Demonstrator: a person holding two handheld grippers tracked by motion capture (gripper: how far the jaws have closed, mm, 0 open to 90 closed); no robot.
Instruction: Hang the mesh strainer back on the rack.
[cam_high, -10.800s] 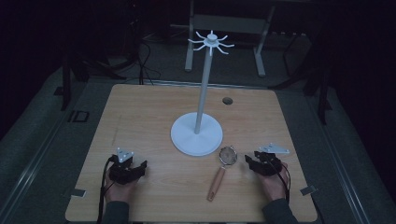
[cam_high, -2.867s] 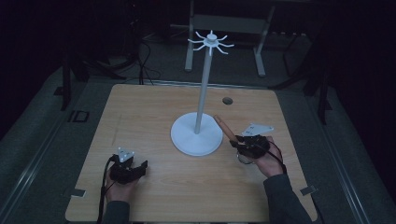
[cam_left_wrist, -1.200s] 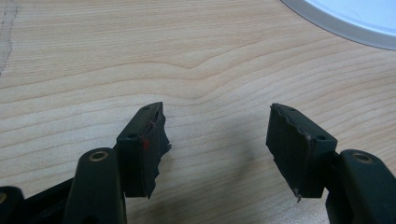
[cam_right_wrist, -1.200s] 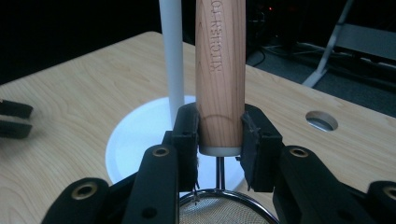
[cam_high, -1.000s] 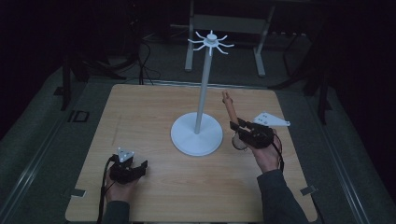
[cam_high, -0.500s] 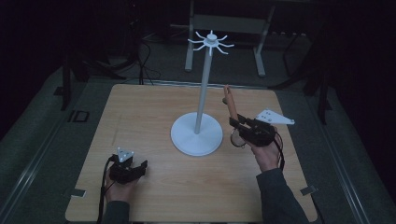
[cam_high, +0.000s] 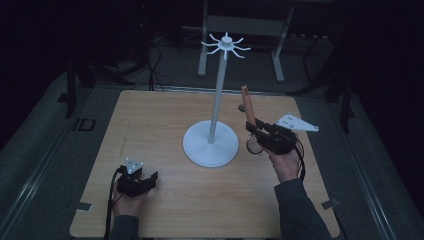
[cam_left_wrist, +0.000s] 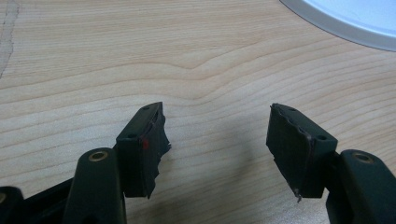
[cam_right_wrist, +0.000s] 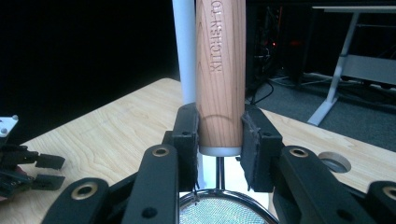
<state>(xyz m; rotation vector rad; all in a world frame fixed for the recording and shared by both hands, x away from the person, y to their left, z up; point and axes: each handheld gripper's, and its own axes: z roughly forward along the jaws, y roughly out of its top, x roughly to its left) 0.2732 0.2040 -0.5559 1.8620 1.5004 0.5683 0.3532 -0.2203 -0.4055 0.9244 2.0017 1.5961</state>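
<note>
My right gripper (cam_high: 253, 131) is shut on the wooden handle (cam_high: 247, 106) of a small strainer. It holds the strainer above the table, just right of the white stand's base (cam_high: 210, 145). The handle (cam_right_wrist: 219, 70) points up between the pads, and the mesh bowl (cam_right_wrist: 219, 212) hangs below the jaws, as does the mesh ring (cam_high: 253, 146) in the high view. The stand's pole (cam_high: 217, 95) rises to a crown of hooks (cam_high: 225, 45). My left gripper (cam_high: 150, 178) rests open on the table at the front left, its jaws (cam_left_wrist: 217, 140) apart over bare wood.
The wooden table (cam_high: 150, 125) carries the stand in its middle. A round hole (cam_right_wrist: 334, 162) sits in the tabletop near the far right. Beyond the table's far edge stand a metal frame (cam_high: 240, 25) and cables on the dark floor.
The right gripper has tipped the strainer's handle more upright and lifted it slightly beside the stand. The left gripper has stayed put.
</note>
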